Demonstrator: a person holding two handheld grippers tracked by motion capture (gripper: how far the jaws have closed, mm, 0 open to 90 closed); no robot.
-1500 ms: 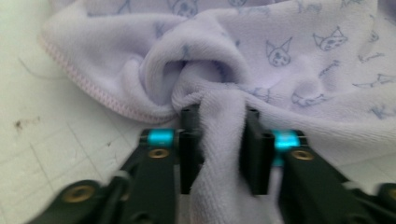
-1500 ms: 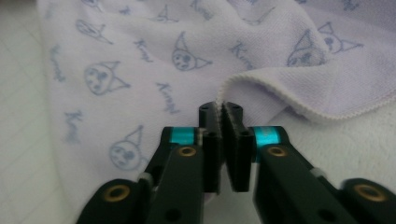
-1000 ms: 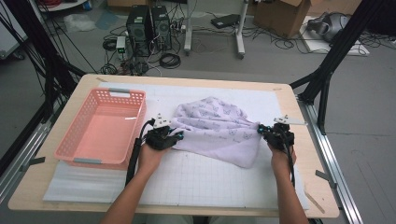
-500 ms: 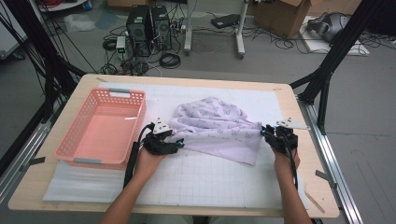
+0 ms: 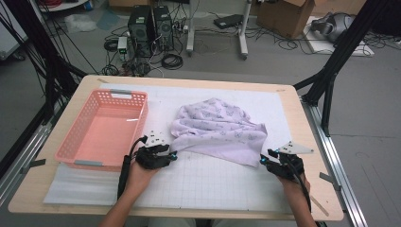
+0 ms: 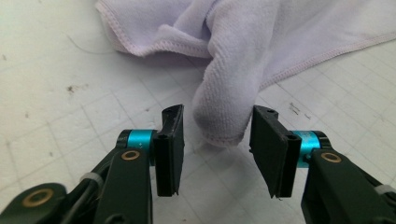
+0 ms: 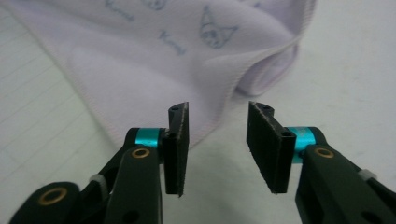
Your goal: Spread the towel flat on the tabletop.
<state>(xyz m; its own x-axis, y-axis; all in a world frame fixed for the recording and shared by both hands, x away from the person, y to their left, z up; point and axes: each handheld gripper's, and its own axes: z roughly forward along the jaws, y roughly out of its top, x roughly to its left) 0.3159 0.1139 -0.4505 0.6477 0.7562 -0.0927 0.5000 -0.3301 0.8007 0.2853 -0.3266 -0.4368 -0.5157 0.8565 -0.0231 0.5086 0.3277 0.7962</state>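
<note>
A pale lilac printed cloth (image 5: 217, 127) lies rumpled on the white gridded mat. My left gripper (image 5: 174, 155) sits at its near left edge. In the left gripper view a drooping fold of the cloth (image 6: 224, 102) hangs between the jaws of that gripper (image 6: 217, 140); they have just been closing but do not press it. My right gripper (image 5: 261, 160) is at the cloth's near right corner. In the right gripper view its jaws (image 7: 218, 140) have just been opening, with the cloth's hem (image 7: 154, 60) lying just beyond the left pad.
A pink plastic basket (image 5: 141, 116) stands on the left of the table, close to my left hand. The wooden table edge (image 5: 326, 208) runs near my right wrist. Black frame posts flank the table; computers and cables lie on the floor behind.
Both hands have drawn back toward the near edge, and the cloth's front edge has been pulled out with them. The right gripper has let go of the corner.
</note>
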